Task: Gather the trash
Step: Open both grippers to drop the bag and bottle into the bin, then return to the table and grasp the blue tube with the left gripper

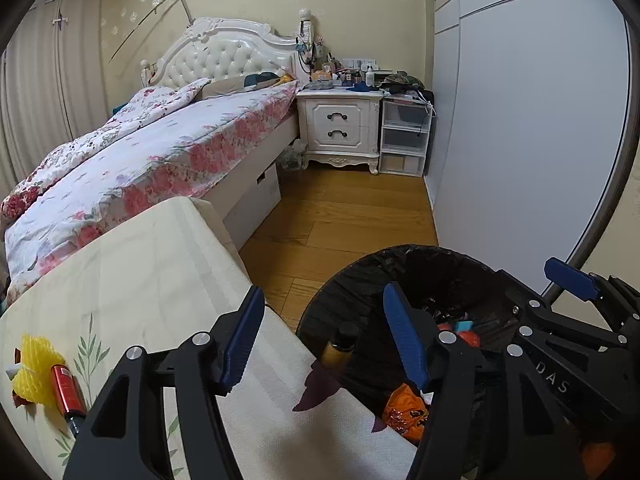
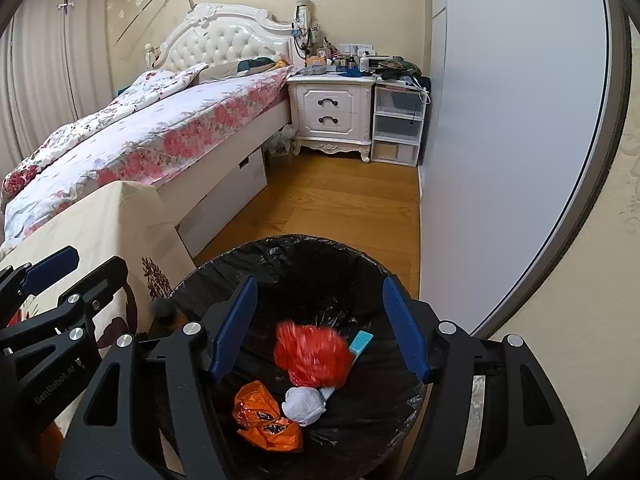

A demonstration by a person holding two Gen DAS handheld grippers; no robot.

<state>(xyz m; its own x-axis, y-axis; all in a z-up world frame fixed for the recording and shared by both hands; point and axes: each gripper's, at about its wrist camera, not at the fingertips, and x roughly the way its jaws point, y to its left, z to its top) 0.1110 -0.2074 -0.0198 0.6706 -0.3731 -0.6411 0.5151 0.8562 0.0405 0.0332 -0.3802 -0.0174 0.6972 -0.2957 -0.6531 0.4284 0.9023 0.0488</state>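
Observation:
A black-lined trash bin (image 2: 304, 252) stands on the floor beside a cloth-covered table (image 1: 152, 280). In it lie a blurred red net wrapper (image 2: 312, 354), an orange wrapper (image 2: 264, 416), a white crumpled wad (image 2: 304, 406) and a teal piece (image 2: 360, 342). My right gripper (image 2: 320, 328) is open and empty above the bin. My left gripper (image 1: 320, 340) is open and empty over the table edge, with a small amber bottle (image 1: 338, 350) blurred between its fingers beside the bin rim (image 1: 400, 252). On the table's left lie a yellow foam net (image 1: 34, 372) and a red tube (image 1: 68, 394).
A bed (image 1: 160, 148) with a floral cover lies behind the table. A white nightstand (image 1: 340, 128) and plastic drawers (image 1: 404, 140) stand at the far wall. A white wardrobe (image 1: 520, 120) runs along the right. Wood floor (image 1: 352, 208) lies between.

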